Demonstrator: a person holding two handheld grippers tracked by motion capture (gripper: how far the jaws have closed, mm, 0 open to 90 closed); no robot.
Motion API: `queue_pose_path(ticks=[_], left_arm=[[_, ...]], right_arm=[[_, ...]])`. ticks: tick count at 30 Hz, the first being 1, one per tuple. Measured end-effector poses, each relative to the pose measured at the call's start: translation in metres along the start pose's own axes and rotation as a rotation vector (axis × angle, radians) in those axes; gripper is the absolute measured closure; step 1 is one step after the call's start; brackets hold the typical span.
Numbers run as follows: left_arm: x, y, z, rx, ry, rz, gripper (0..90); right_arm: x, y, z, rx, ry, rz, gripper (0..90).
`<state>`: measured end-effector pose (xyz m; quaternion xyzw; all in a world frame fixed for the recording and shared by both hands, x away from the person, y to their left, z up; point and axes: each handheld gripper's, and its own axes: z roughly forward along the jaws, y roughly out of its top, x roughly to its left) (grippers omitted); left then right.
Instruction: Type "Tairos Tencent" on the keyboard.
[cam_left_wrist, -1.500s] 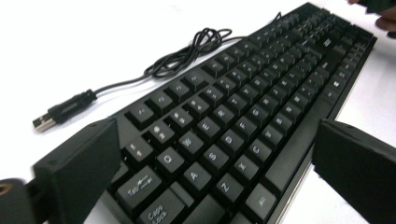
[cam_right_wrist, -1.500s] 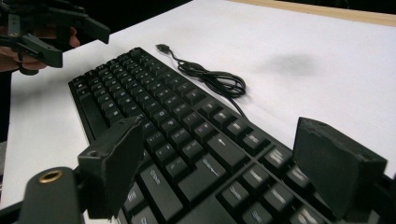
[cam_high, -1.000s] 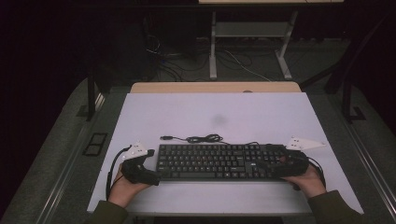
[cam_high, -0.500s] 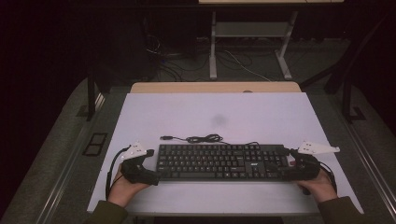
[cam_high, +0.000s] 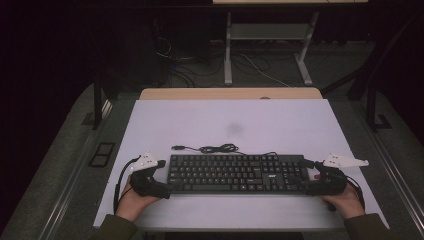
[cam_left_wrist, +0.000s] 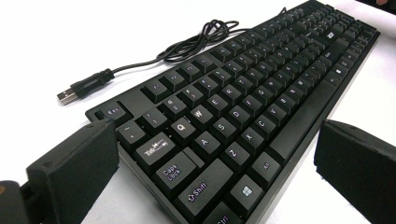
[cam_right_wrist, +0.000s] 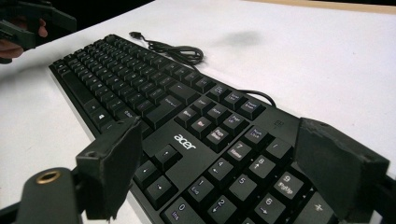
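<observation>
A black Acer keyboard (cam_high: 237, 173) lies flat near the front of the white tabletop (cam_high: 280, 125), its USB cable (cam_high: 210, 148) coiled just behind it. My left gripper (cam_high: 164, 179) is open, its jaws straddling the keyboard's left end (cam_left_wrist: 205, 135); one jaw sits by the Esc corner and the other stands off the front edge. My right gripper (cam_high: 310, 176) is open too, with the number-pad end (cam_right_wrist: 224, 154) between its jaws. The left gripper (cam_right_wrist: 28, 25) also appears far off in the right gripper view. The USB plug (cam_left_wrist: 70, 95) rests loose on the table.
A faint dark smudge (cam_high: 234, 129) marks the middle of the tabletop. A wooden edge (cam_high: 230, 93) runs along the back. Behind the table, on the dark floor, stand a desk frame (cam_high: 270, 35) and tangled cables (cam_high: 175, 55).
My right gripper has slid right, from over the keyboard's right end to just straddling it. The left gripper and the keyboard stay as they were.
</observation>
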<state>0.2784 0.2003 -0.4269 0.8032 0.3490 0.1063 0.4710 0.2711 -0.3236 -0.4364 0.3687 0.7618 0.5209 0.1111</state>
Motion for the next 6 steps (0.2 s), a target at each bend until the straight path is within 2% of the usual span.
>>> queue_pose_path(ticks=[6], left_arm=[[0.001,-0.0002,-0.0001,0.001,-0.001,0.001,0.0]], right_arm=[[-0.0015,-0.0009,-0.0001,0.004,-0.002,0.004,15.4]])
